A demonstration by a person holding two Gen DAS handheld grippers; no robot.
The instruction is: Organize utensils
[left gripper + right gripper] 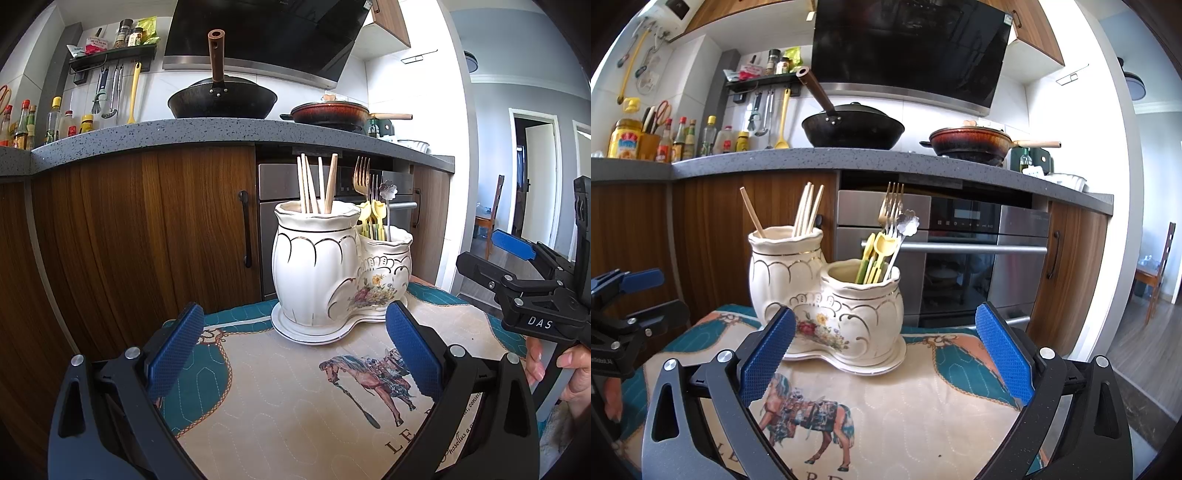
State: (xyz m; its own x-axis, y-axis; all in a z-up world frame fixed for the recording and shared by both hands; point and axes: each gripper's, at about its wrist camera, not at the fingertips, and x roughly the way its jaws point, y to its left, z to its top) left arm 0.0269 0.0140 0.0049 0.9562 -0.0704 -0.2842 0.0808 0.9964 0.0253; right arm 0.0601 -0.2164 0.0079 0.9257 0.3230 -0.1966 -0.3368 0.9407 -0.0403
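Observation:
A white ceramic double holder (332,269) (827,295) with gold trim and flowers stands on a quilted horse-print mat (295,398) (905,398). Its taller pot holds several wooden chopsticks (314,184) (807,210). The shorter pot holds gold forks (362,173) (892,201), yellow and green plastic spoons (373,218) (877,254) and a flower-headed silver spoon (907,223). My left gripper (295,350) is open just in front of the holder, empty. My right gripper (884,350) is open too, nothing between its blue pads. The right gripper (517,266) also shows at the right edge of the left wrist view.
Behind the mat runs a grey counter (221,133) with a black wok (221,99), a red pan (332,112) and bottles (683,140). Wooden cabinets (129,229) and a steel oven (979,251) stand below. A person's hand (569,373) holds the right tool.

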